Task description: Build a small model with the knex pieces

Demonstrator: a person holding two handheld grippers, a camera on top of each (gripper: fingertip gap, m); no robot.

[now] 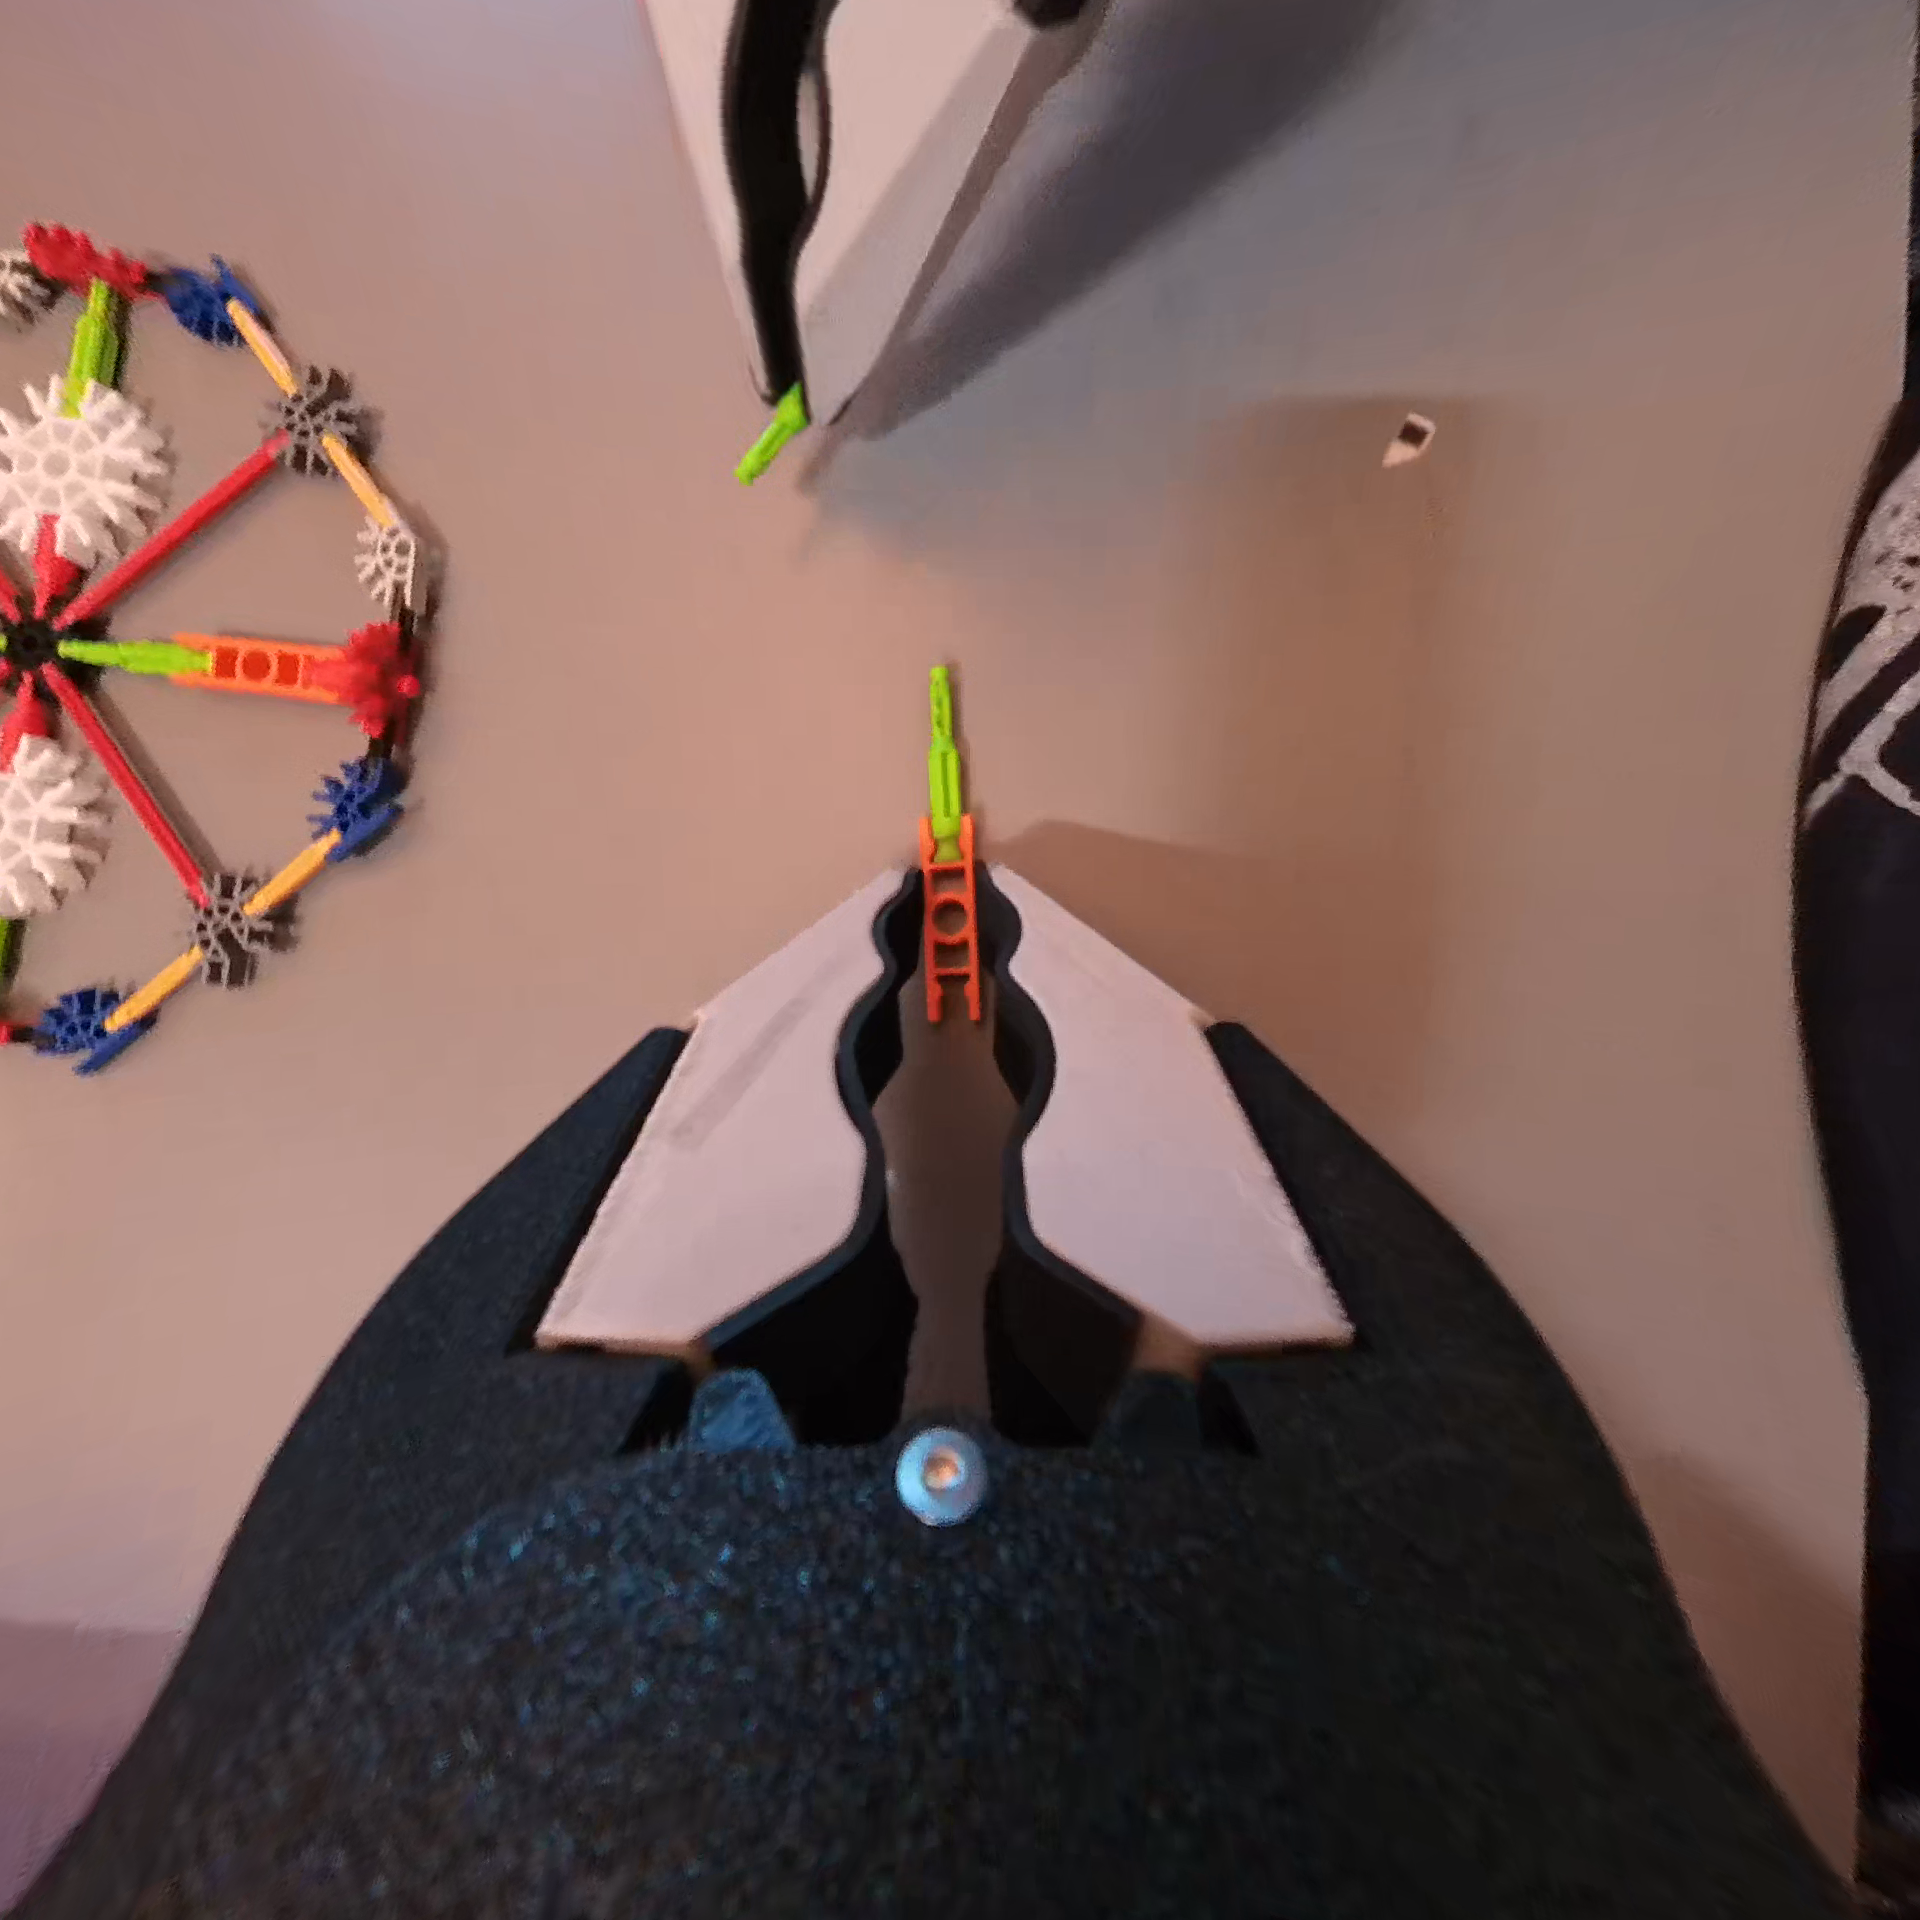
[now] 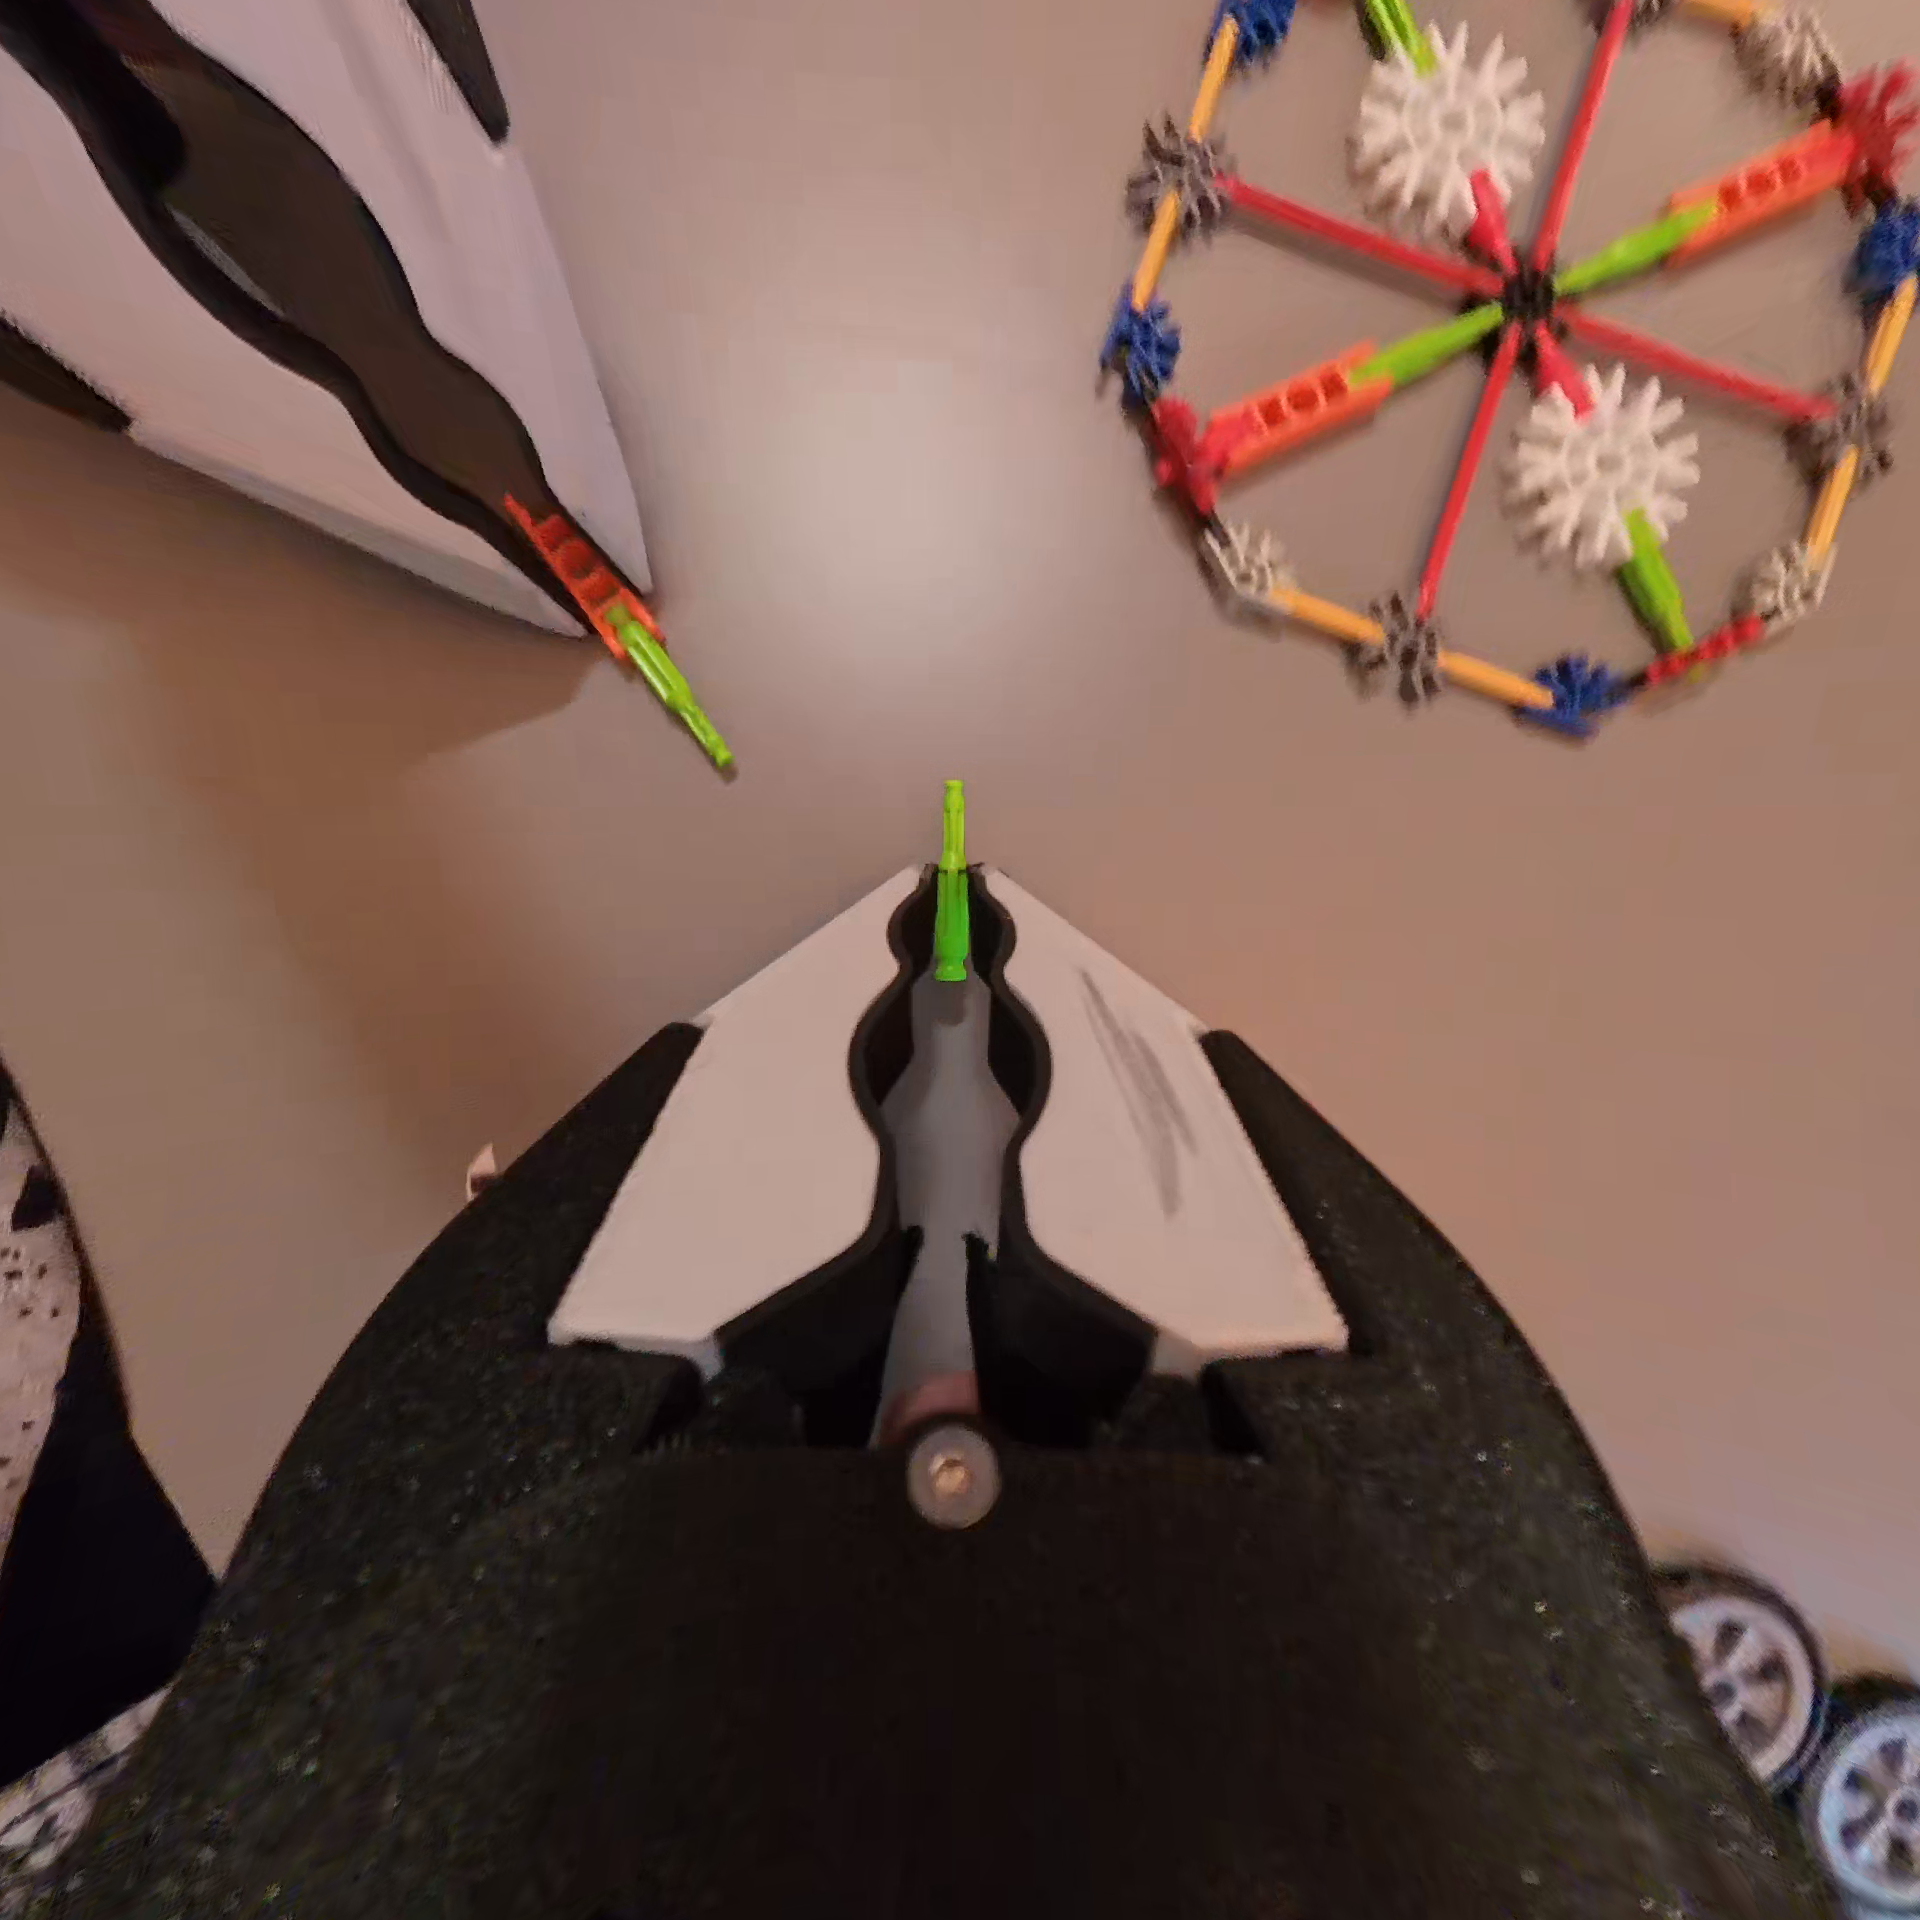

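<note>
My left gripper point(image 1: 948, 873) is shut on an orange connector piece point(image 1: 950, 940) with a short green rod point(image 1: 943, 758) plugged into its far end, held above the tan table. My right gripper point(image 2: 950, 873) is shut on another short green rod point(image 2: 950, 914) that sticks out past the tips. Each gripper shows in the other's view: the right one point(image 1: 795, 410) at the top of the left wrist view, the left one point(image 2: 613, 608) at the upper left of the right wrist view. The two held rods point toward each other, apart.
A flat wheel built of coloured rods and connectors point(image 1: 197, 644) lies on the table, left in the left wrist view and upper right in the right wrist view point(image 2: 1527, 301). Two toy tyres with silver hubs point(image 2: 1808, 1704) lie at the lower right. A person's dark patterned clothing point(image 1: 1870, 727) is at the right edge. Spacing between my two grippers at the tips: around 9 cm.
</note>
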